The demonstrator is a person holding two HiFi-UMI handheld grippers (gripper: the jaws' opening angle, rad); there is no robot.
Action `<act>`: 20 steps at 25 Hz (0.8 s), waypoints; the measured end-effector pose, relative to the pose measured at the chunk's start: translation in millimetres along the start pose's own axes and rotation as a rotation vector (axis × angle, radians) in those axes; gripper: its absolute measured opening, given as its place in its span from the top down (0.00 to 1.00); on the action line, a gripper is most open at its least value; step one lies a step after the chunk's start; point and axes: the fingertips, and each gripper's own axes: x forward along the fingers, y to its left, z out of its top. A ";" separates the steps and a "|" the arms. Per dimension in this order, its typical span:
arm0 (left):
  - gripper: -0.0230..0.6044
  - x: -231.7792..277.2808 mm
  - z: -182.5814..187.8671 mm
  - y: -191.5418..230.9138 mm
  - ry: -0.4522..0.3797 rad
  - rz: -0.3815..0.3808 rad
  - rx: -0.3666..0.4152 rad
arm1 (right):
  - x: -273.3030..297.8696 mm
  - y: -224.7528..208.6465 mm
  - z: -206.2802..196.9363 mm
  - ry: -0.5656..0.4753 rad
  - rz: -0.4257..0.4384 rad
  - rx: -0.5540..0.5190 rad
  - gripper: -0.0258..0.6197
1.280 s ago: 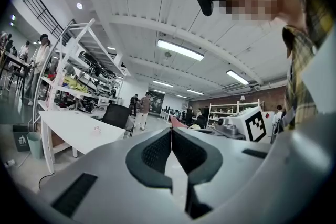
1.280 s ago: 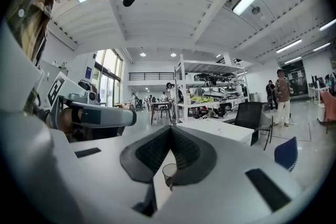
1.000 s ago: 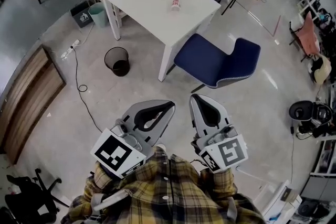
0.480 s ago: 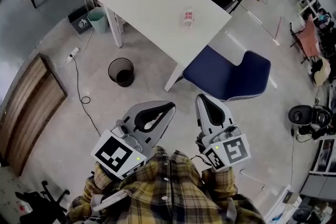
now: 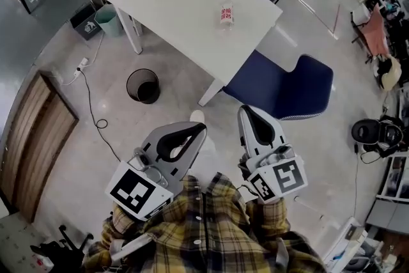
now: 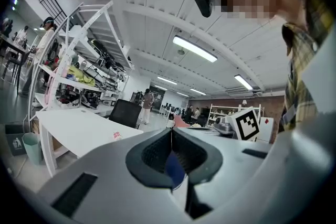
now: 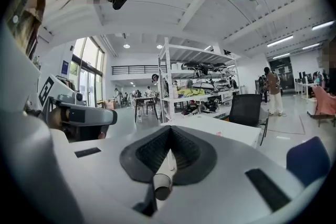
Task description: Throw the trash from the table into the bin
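The person wears a yellow plaid shirt (image 5: 206, 234); the grey left gripper (image 5: 201, 128) and right gripper (image 5: 246, 110) bear black-and-white marker cubes (image 5: 137, 192).

From the head we look steeply down past a plaid shirt (image 5: 204, 233) onto the left gripper (image 5: 202, 128) and the right gripper (image 5: 246, 112). The floor (image 5: 319, 156), the white table (image 5: 185, 3) and the black bin (image 5: 142, 85) lie well beyond them. In the two gripper views we sit low, right behind each gripper's own jaws, which fill the bottom of the frame, and face roughly level across the room. All three views share the table. Both gripper views also share the shelf rack (image 6: 79, 60) and the black chair (image 6: 125, 112), and each catches the other gripper at its edge.
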 end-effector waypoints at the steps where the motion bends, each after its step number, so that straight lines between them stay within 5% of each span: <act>1: 0.95 5.1 0.4 7.4 0.001 0.004 -0.001 | 8.0 -6.1 -0.3 0.000 -0.001 0.002 0.96; 20: 0.95 184.5 76.1 170.5 0.008 0.029 0.057 | 201.3 -179.0 50.3 -0.019 0.005 0.023 0.96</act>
